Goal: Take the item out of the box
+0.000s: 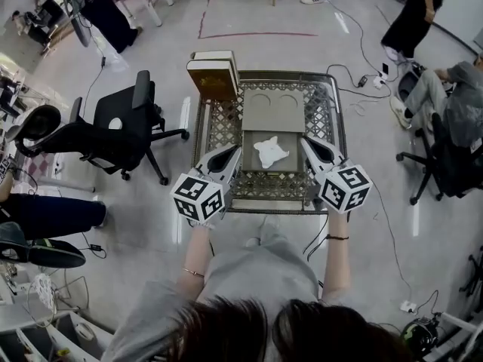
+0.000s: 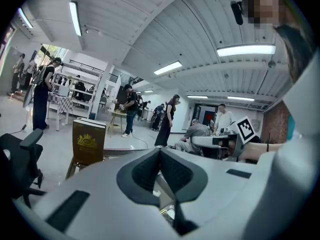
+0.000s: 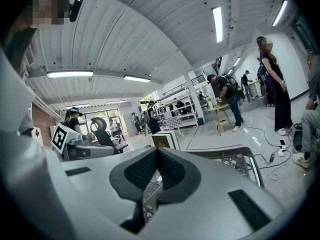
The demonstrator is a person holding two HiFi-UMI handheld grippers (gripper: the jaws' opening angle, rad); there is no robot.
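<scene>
An open grey box point(image 1: 272, 111) lies in the middle of the metal lattice table point(image 1: 334, 119). Its far half shows two round recesses. In its near half rests a white crumpled item point(image 1: 270, 152). My left gripper point(image 1: 232, 151) is at the box's near left side, its jaws together with nothing between them; the left gripper view shows the pads point(image 2: 150, 170) meeting. At the box's near right side my right gripper point(image 1: 306, 142) is shut and empty too, its tips point(image 3: 157, 151) closed over the lattice. Neither touches the item.
A brown box with a gold emblem point(image 1: 213, 78) stands on the table's far left corner, also seen from the left gripper point(image 2: 89, 143). A black office chair point(image 1: 113, 130) is left of the table. A seated person point(image 1: 445, 104) and cables are to the right.
</scene>
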